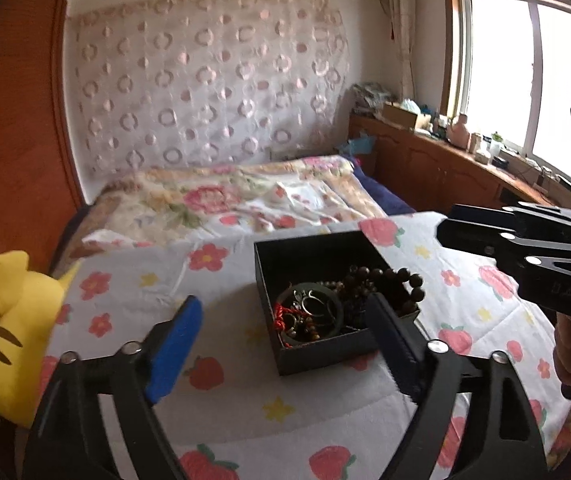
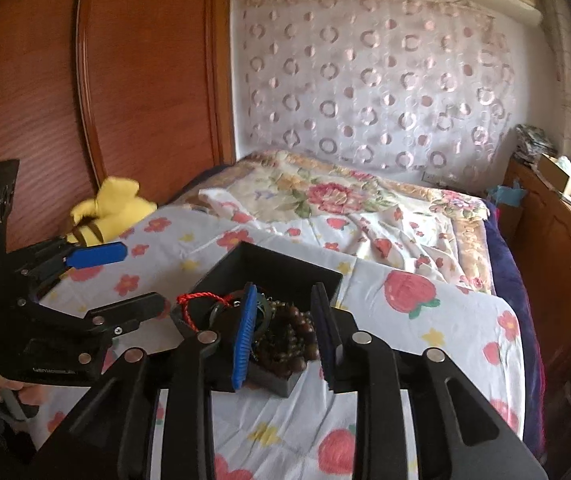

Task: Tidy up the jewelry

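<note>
Both tools spread, black box [image 1: 317, 354] holding beads [image 1: 381, 286], strawberry sheet [image 1: 221, 408]

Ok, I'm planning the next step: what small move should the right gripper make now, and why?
Probably lower the right gripper and close on the brown bead bracelet: its jaws are open, straddling the beads in the black box; the left gripper hangs open, empty.

Lit by daylight from the window [image 1: 525, 76], glaring so white that nothing shows through the glass. Soft and a bit fuzzy all over. Dimmer far from the window, near the wooden headboard [image 2: 85, 100]. Dark round corners and bent lines at every edge. Inside of the black box [image 1: 305, 264] deep in shadow.
</note>
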`<action>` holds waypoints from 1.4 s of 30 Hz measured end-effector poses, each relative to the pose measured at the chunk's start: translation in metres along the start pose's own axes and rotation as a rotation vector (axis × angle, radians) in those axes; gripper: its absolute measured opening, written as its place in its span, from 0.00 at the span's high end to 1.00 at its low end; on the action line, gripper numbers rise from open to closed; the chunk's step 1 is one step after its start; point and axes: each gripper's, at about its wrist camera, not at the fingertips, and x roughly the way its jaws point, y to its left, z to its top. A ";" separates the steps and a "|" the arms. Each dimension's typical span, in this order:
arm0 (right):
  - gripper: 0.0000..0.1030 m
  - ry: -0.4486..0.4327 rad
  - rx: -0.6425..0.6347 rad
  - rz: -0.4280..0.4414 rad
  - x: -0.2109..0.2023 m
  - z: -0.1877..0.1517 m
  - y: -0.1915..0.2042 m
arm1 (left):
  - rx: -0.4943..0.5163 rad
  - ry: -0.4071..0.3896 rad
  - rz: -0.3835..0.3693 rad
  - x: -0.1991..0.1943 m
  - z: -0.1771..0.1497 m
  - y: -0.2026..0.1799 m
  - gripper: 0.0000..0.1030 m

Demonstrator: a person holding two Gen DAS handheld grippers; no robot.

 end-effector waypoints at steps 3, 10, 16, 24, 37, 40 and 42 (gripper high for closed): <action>0.53 -0.044 0.036 -0.005 -0.022 -0.009 -0.001 | 0.016 -0.034 0.019 -0.019 -0.002 -0.008 0.09; 0.17 -0.143 0.092 -0.085 -0.071 -0.027 0.005 | 0.007 -0.089 0.039 -0.059 -0.011 -0.018 0.08; 0.04 -0.205 0.101 -0.135 -0.108 -0.058 0.022 | -0.007 -0.103 0.061 -0.084 -0.029 -0.023 0.07; 0.04 -0.199 0.133 -0.147 -0.120 -0.096 0.034 | -0.038 -0.104 0.094 -0.105 -0.056 -0.020 0.07; 0.04 -0.199 0.130 -0.174 -0.118 -0.103 0.039 | -0.023 -0.125 0.137 -0.118 -0.064 -0.028 0.07; 0.04 -0.198 0.136 -0.182 -0.118 -0.105 0.037 | -0.024 -0.124 0.138 -0.121 -0.066 -0.030 0.07; 0.04 -0.196 0.141 -0.185 -0.117 -0.105 0.035 | -0.025 -0.123 0.138 -0.121 -0.067 -0.030 0.07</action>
